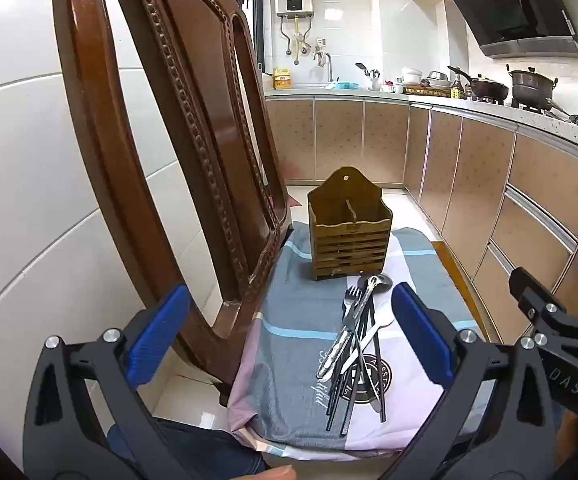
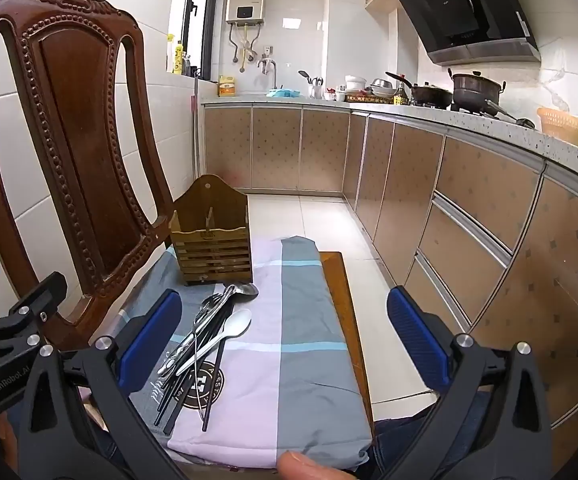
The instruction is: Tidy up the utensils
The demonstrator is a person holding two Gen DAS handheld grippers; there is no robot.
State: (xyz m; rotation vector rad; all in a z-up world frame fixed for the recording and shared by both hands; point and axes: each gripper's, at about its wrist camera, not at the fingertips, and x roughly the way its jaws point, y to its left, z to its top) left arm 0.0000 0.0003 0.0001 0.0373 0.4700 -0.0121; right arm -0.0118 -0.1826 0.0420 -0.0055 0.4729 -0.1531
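Utensils [image 1: 359, 336] lie heaped on a cloth [image 1: 289, 344] covering the chair [image 1: 193, 128] seat, just in front of the wooden holder [image 1: 347, 236], whose compartments look bare. Cloth stays open to the heap's right, up to the seat edge. The left gripper [image 1: 289, 340] and right gripper [image 2: 281, 340] both hover spread apart, holding nothing.

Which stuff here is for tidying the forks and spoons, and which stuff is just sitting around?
For the job:
pile of utensils
wooden holder, empty
left gripper and right gripper, both open

Just there:
chair
checked cloth
pots on the stove
orange basket
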